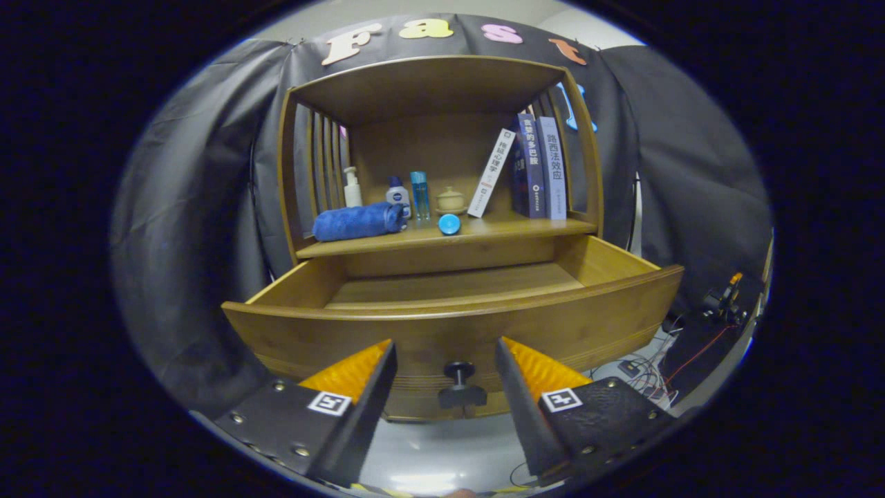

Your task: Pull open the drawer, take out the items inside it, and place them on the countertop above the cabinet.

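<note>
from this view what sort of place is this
Likely a staged recording booth, not a lived-in room: black cloth hangs behind a small wooden cabinet, and loose cables lie on the floor. The tool is open, its fingers either side of the pulled-out drawer's knob.

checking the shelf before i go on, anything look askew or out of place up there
One white book leans tilted against the upright books. A small blue round thing sits at the countertop's front edge, above the open drawer. The gripper is open, its jaws flanking the knob.
</note>
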A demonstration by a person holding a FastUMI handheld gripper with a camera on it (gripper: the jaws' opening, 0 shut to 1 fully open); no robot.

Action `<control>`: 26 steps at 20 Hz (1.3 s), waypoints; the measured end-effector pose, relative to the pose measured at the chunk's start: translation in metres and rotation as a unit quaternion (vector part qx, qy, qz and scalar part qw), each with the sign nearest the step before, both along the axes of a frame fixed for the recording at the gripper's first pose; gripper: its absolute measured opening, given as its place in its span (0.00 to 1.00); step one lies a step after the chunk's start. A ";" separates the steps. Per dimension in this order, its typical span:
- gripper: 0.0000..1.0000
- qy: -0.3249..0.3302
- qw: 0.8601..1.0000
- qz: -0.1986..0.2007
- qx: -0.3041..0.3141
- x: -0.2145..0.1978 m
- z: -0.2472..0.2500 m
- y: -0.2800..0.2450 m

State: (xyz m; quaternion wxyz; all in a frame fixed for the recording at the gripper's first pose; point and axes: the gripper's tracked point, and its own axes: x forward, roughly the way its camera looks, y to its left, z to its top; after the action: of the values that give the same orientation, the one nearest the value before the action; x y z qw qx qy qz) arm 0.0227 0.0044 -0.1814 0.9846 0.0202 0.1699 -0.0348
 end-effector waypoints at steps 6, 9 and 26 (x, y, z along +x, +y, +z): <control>0.98 0.016 1.000 0.004 -0.001 0.015 -0.014 -0.001; 0.98 0.014 1.000 0.003 0.012 0.015 -0.014 0.001; 1.00 0.035 0.999 0.004 -0.010 0.077 -0.014 0.005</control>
State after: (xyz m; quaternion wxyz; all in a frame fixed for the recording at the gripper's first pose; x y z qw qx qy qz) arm 0.0994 0.0091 -0.1958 0.9784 0.0085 0.2038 -0.0335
